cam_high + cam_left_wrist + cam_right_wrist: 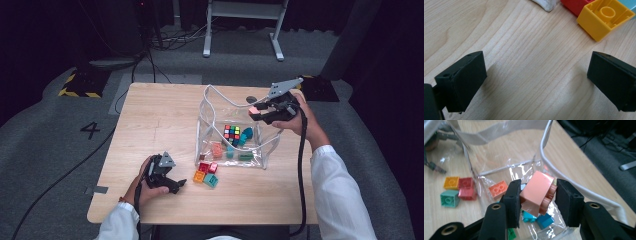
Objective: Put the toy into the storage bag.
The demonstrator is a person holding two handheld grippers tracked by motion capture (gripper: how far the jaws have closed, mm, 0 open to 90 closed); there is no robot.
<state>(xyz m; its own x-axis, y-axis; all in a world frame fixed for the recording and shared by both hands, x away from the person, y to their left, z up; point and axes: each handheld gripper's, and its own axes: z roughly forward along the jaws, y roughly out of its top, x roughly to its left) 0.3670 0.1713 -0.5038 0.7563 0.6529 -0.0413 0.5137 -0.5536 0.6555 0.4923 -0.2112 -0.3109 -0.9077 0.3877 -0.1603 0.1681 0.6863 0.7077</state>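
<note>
Pinching a pink brick (537, 193) in our right gripper (537, 195) at centre frame above the clear bag (544, 150); our left gripper (536, 77) sits open, lower frame.

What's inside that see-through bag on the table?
The clear bag holds a puzzle cube, an orange brick, some blue pieces and a green brick. The right gripper and its pink brick cover part of the bag's floor.
</note>
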